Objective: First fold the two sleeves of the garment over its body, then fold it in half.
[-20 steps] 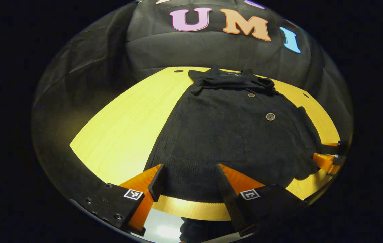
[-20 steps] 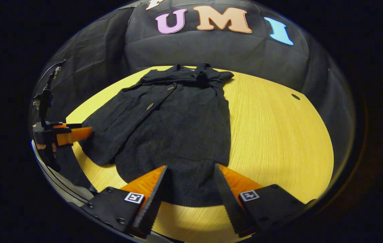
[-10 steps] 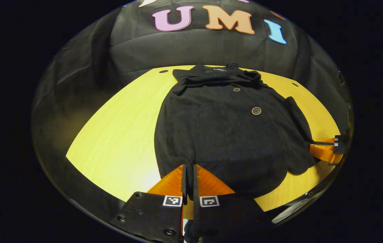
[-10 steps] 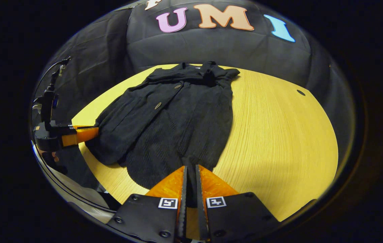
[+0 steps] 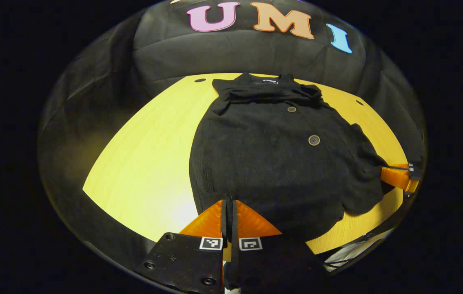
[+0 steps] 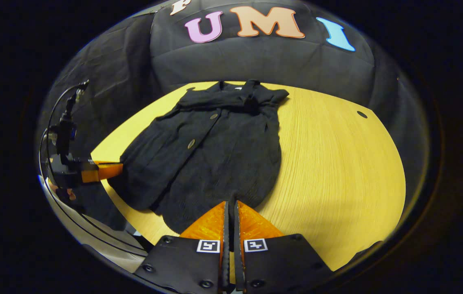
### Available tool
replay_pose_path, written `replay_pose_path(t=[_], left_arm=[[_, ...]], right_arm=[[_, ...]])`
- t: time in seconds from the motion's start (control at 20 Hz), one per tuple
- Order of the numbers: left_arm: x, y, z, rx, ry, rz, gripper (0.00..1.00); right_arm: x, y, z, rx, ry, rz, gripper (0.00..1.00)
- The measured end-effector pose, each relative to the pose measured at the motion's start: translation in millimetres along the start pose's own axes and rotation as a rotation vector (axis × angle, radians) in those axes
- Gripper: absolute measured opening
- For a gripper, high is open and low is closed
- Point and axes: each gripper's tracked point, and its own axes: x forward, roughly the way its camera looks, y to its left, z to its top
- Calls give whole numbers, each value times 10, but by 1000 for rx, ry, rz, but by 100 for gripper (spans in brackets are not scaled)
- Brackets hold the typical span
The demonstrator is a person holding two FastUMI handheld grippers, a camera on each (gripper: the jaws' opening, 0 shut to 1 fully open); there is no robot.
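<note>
Yellow wood-grain desk (image 6: 337,163) w/ curved far edge, small dark holes near the back – black cloth wall (image 6: 264,61) right behind it. Dark buttoned garment (image 5: 272,151) lies flat mid-desk, collar toward the wall, sleeves already over the body. Left gripper (image 5: 228,212) at the near hem, fingers pressed together on the fabric edge. Right gripper (image 6: 229,212) – same, pinching the hem at the other corner. Both low over the desk's near edge.
</note>
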Motion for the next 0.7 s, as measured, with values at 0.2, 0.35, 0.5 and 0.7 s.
replay_pose_path(t=[0.2,0.35,0.5,0.7], left_arm=[[20,74,565,-26,-74,20,0],[155,29,1138,-68,-164,-2,0],[498,-41,1681,-55,-227,-25,0],[992,-122,2338,-80,-282,-56,0]], right_arm=[[-19,-155,513,51,-61,-19,7],[148,-215,1005,91,-119,-9,7],[387,-306,1513,63,-163,-15,7],[786,-406,2164,11,-205,-27,7]])
